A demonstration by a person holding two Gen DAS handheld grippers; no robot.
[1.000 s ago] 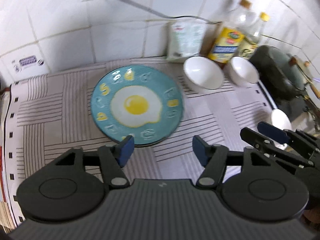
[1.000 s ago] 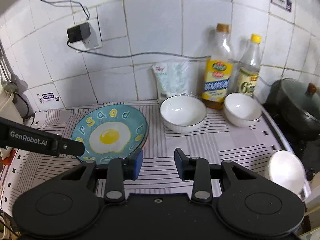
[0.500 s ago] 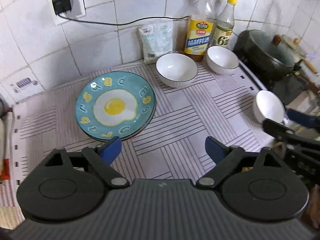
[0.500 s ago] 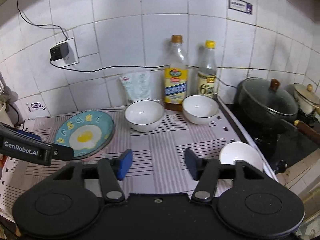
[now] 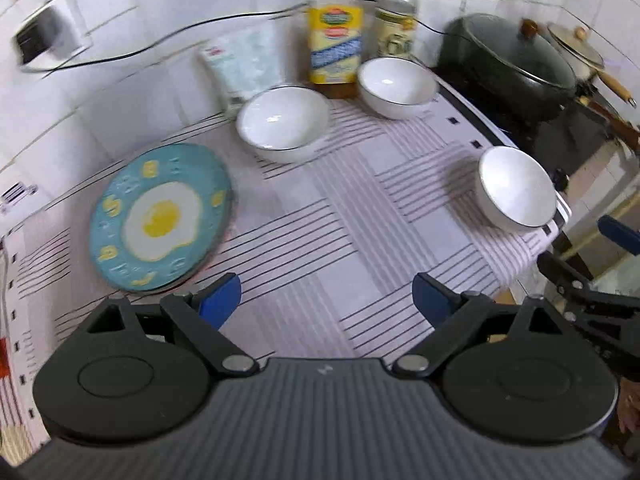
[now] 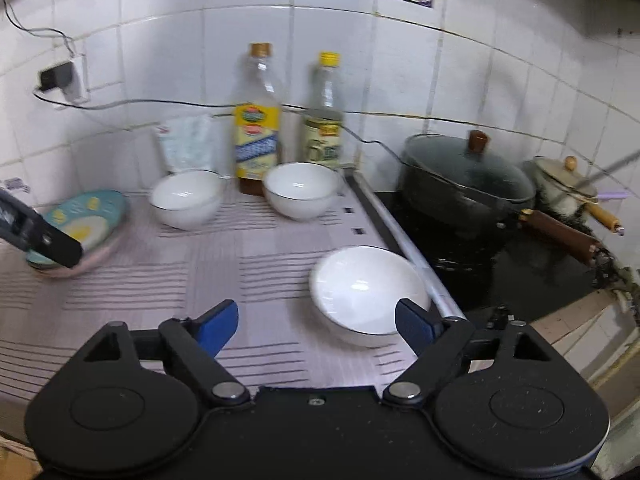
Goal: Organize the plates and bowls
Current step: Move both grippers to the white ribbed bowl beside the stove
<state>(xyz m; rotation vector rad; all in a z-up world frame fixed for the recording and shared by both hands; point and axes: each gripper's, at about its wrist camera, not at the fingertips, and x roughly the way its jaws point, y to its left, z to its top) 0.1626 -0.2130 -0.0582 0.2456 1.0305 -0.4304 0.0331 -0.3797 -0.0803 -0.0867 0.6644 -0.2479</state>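
Your right gripper (image 6: pixel 316 322) has spread wider than a moment ago and swung toward the lone bowl (image 6: pixel 366 292) by the stove edge. Your left gripper (image 5: pixel 326 298) also gapes wide, empty, having drifted right of the egg plate (image 5: pixel 160 218).

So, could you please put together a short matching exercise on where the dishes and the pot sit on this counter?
Things:
1. fried-egg plate
2. lone white bowl
3. lidded black pot
4. yellow-label bottle

Places:
A. on the dark stovetop
B. at the cloth's edge beside the stove, near the open right gripper
C. against the tiled wall, behind two bowls
D. at the left end of the cloth

Pairs: 1-D, 2-B, 3-A, 4-C
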